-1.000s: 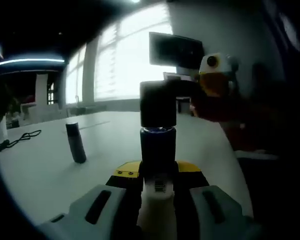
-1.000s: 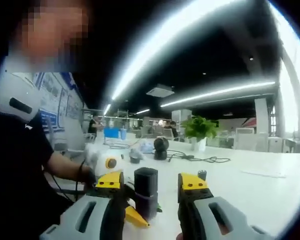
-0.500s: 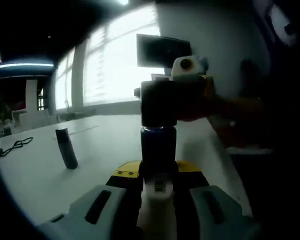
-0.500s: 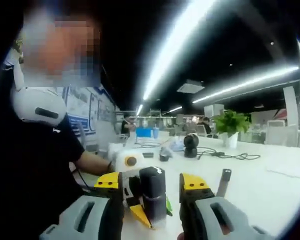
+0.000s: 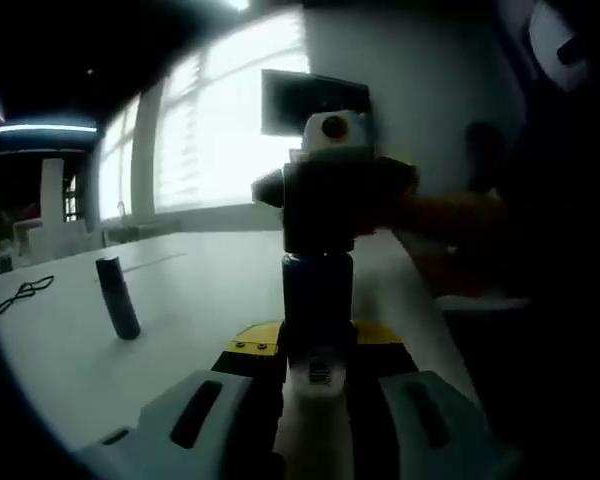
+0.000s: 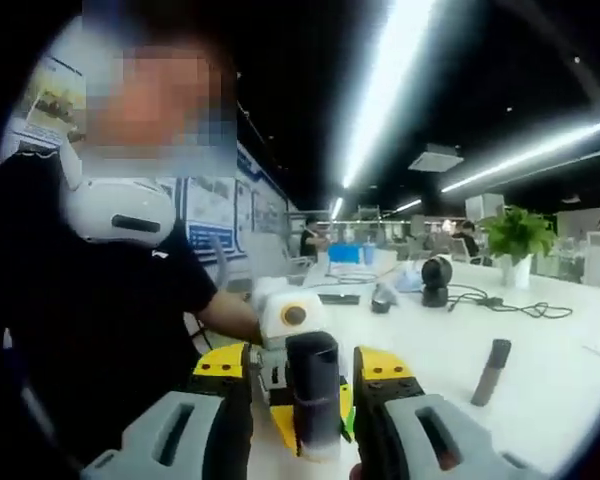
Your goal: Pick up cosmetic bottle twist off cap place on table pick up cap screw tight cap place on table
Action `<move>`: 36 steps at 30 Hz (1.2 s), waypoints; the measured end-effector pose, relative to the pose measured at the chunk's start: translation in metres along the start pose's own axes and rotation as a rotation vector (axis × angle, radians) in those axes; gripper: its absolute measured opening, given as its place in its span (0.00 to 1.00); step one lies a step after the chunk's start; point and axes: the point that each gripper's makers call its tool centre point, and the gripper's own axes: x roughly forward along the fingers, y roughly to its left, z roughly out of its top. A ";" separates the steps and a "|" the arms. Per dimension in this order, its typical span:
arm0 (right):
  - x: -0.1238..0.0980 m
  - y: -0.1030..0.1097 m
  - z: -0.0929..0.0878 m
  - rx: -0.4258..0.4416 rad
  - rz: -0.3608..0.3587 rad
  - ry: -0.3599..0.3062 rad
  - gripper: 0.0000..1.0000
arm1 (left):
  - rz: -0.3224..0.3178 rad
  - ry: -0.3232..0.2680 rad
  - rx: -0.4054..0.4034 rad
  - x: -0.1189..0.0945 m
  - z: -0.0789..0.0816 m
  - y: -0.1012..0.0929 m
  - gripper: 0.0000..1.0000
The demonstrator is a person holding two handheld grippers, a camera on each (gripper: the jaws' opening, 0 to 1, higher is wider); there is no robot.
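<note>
Left gripper [image 5: 317, 365] clamped on dark cylindrical cosmetic bottle [image 5: 318, 305], right gripper [image 6: 302, 385] jaws flanking its black cap [image 6: 314, 378] (contact unclear), white table [image 5: 195, 300] below.

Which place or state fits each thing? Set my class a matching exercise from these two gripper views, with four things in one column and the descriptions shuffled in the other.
Things:
1. cosmetic bottle
2. cap
3. small dark tube
4. potted plant

Descriptions:
A. far along the white table, beyond a black cable
B. held upright in the left gripper
C. between the jaws of the right gripper
D. standing alone on the table, untouched

Pairs: 1-B, 2-C, 3-D, 4-A
</note>
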 end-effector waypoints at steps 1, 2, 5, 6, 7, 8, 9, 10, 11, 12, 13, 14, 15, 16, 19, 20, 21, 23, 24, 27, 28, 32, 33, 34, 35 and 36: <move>0.000 -0.001 -0.001 0.007 0.012 0.001 0.32 | -0.005 -0.001 0.001 0.000 0.000 -0.002 0.14; 0.001 -0.001 -0.003 0.011 0.022 0.004 0.31 | -0.008 -0.001 0.002 0.000 0.000 -0.002 0.14; 0.003 0.001 -0.001 0.044 0.056 -0.023 0.30 | -0.007 0.000 -0.005 0.000 0.000 -0.001 0.14; 0.004 0.000 -0.002 0.042 0.055 -0.022 0.29 | -0.006 0.000 -0.006 0.000 0.000 -0.001 0.14; 0.004 -0.001 -0.002 0.041 0.056 -0.025 0.28 | -0.005 0.000 -0.005 0.000 0.000 -0.001 0.14; 0.004 -0.003 -0.002 0.046 0.055 -0.029 0.27 | -0.005 -0.001 -0.004 0.000 0.000 -0.001 0.14; 0.003 -0.005 -0.001 0.051 0.055 -0.034 0.26 | -0.004 0.000 -0.005 0.000 0.000 -0.001 0.14; 0.003 -0.005 -0.001 0.052 0.055 -0.038 0.25 | -0.004 0.000 -0.006 0.000 0.000 -0.001 0.14; 0.002 -0.006 -0.001 0.055 0.056 -0.044 0.25 | -0.004 0.000 -0.007 0.000 0.000 -0.001 0.14; 0.003 -0.006 -0.001 0.057 0.057 -0.048 0.24 | -0.002 0.001 -0.008 0.001 0.000 0.000 0.14; 0.003 -0.004 -0.001 0.059 0.062 -0.048 0.24 | 0.000 0.002 -0.008 0.001 0.000 0.000 0.14; 0.004 -0.004 -0.003 0.054 0.067 -0.042 0.24 | 0.002 0.002 -0.008 0.001 0.000 0.000 0.14; 0.005 -0.003 -0.005 0.051 0.068 -0.035 0.24 | 0.004 0.003 -0.007 0.001 -0.001 0.001 0.14; 0.006 -0.002 -0.006 0.045 0.067 -0.026 0.23 | 0.006 0.003 -0.006 0.001 -0.001 0.001 0.14; 0.008 -0.004 -0.005 0.037 0.049 -0.034 0.16 | 0.008 0.003 -0.005 0.001 -0.001 0.001 0.14; 0.008 -0.004 -0.005 0.037 0.048 -0.033 0.15 | 0.008 0.003 -0.003 0.001 -0.001 0.001 0.14; 0.008 -0.004 -0.005 0.041 0.045 -0.033 0.15 | 0.009 0.002 -0.002 0.001 -0.001 0.001 0.14; 0.007 -0.005 -0.005 0.038 0.036 -0.035 0.15 | 0.012 0.003 -0.003 0.001 -0.001 0.001 0.14; 0.007 -0.006 -0.005 0.031 0.026 -0.035 0.15 | 0.014 0.003 -0.002 0.001 -0.001 0.001 0.14; 0.008 -0.006 -0.004 0.028 0.003 -0.032 0.15 | 0.021 0.003 0.002 0.001 -0.001 0.001 0.14; 0.008 -0.007 -0.004 0.026 -0.015 -0.030 0.15 | 0.023 0.004 0.004 0.000 -0.001 0.002 0.14; 0.007 -0.012 -0.005 0.029 -0.089 -0.034 0.14 | 0.043 0.007 0.007 0.001 -0.002 0.004 0.14; 0.007 -0.014 -0.005 0.032 -0.105 -0.037 0.14 | 0.047 0.008 0.007 0.001 -0.002 0.005 0.14; 0.007 -0.013 -0.005 0.029 -0.116 -0.039 0.14 | 0.052 0.008 0.008 0.001 -0.002 0.005 0.14; 0.007 -0.014 -0.005 0.024 -0.132 -0.040 0.14 | 0.059 0.008 0.008 0.001 -0.002 0.006 0.14; 0.007 -0.016 -0.004 0.017 -0.156 -0.042 0.14 | 0.070 0.008 0.010 0.001 -0.002 0.008 0.14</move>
